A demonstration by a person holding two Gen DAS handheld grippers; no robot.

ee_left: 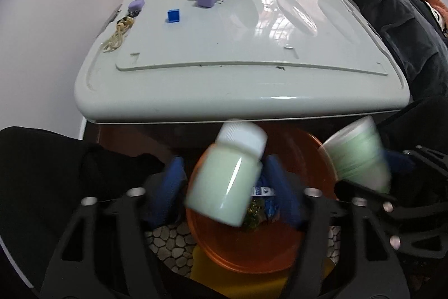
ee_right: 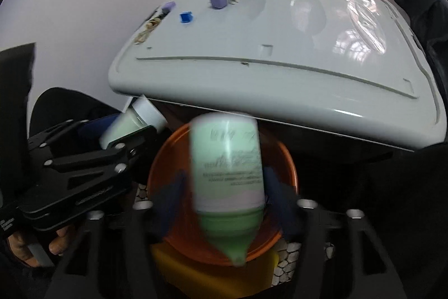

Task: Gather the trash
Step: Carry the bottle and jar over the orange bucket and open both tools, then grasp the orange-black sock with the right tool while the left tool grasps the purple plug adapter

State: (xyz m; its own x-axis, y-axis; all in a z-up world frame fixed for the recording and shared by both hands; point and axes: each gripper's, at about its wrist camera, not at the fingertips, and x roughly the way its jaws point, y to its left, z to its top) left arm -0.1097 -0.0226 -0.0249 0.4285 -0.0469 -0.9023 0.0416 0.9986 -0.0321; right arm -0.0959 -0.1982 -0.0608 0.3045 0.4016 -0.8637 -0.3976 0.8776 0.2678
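Two light, slippery plastic bottles [ee_left: 226,175] [ee_right: 226,178] hang mid-frame between wide jaws, pads off them; best gripped around the middle.

I see a glossy, smooth pale desk [ee_left: 238,86] catching window glare, a shiny plastic bottle [ee_left: 224,181], a translucent orange plastic bin [ee_left: 252,254], matt black gripper [ee_left: 224,187] frames with blue pads [ee_left: 170,181], pebble-textured floor [ee_left: 170,245].

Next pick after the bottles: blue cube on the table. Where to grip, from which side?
Blue cube: grip its two opposite flat sides, coming straight down from above. It sits low and alone on the table, with clear space all round, so the jaws fit either side.
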